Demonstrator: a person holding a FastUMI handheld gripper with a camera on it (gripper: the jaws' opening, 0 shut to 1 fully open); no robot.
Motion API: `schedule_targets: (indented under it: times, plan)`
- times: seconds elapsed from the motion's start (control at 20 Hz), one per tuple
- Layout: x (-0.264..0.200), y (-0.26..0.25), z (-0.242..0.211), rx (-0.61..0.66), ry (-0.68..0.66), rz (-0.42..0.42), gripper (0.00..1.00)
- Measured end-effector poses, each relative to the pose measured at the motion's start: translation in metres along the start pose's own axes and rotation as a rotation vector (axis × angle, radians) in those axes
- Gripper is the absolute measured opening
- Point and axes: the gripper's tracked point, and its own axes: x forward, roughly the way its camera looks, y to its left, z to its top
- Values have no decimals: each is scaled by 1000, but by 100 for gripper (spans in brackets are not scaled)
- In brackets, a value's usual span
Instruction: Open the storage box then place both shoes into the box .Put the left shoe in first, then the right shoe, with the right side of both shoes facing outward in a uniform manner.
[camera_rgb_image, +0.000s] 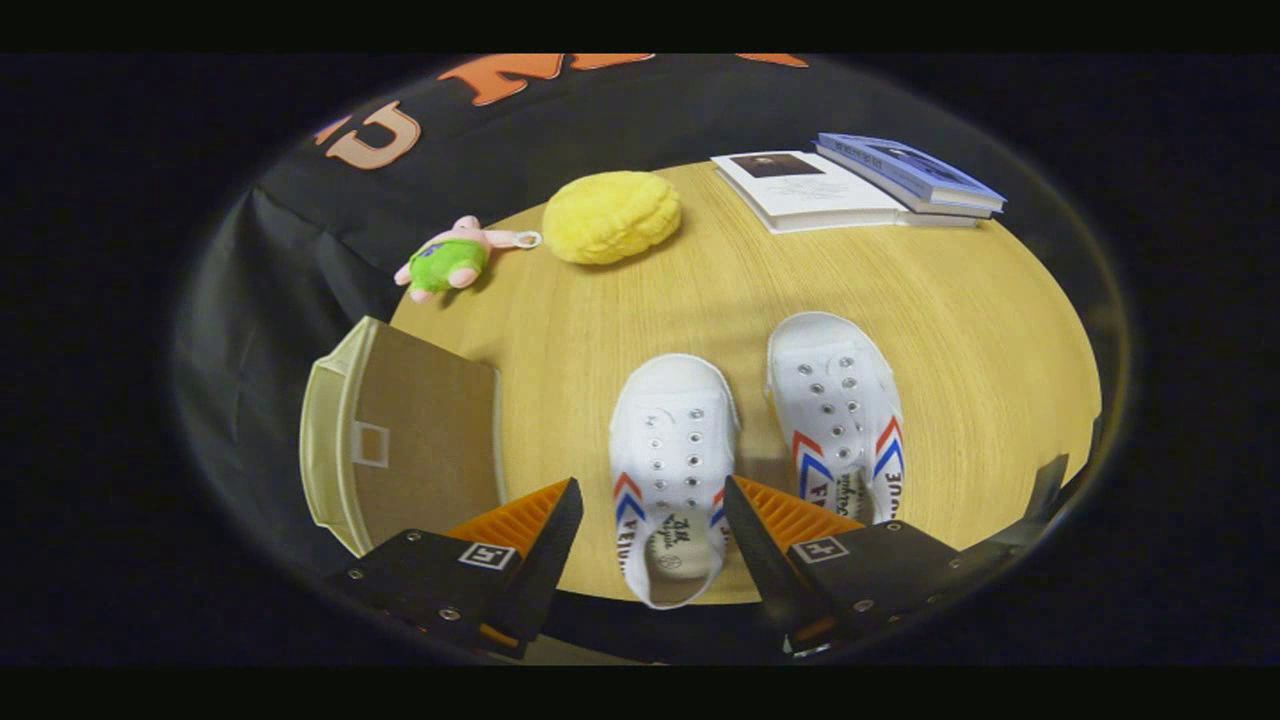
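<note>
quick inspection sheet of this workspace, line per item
surface: round wooden table, bare wood around the shoes
job's things: left shoe lies between the fingers, toe pointing away; right shoe beside it, just ahead of the right finger; storage box at the table's edge left of the shoes, brown lid panel up, looks closed
clutter: pink plush toy in green, yellow bumpy cushion, two books beyond the shoes
grippers: gripper open, fingers astride the left shoe's heel, not pressing
cables: nothing seen
surroundings: black cloth wall
</note>
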Motion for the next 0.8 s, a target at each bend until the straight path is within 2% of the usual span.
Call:
schedule_targets:
  times: [0.25,0.35,0.45,0.5,0.65,0.7,0.8]
  plan:
    - [26,-28,-34,11,97,-38,73]
    - [36,-22,-41,72,125,0,70]
    - [41,-18,-38,129,147,29,54]
    - [40,-16,-38,125,152,21,37]
    - [41,-19,-39,90,144,16,22]
    - [39,-18,-39,102,148,30,14]
    - [32,-6,-41,158,167,82,9]
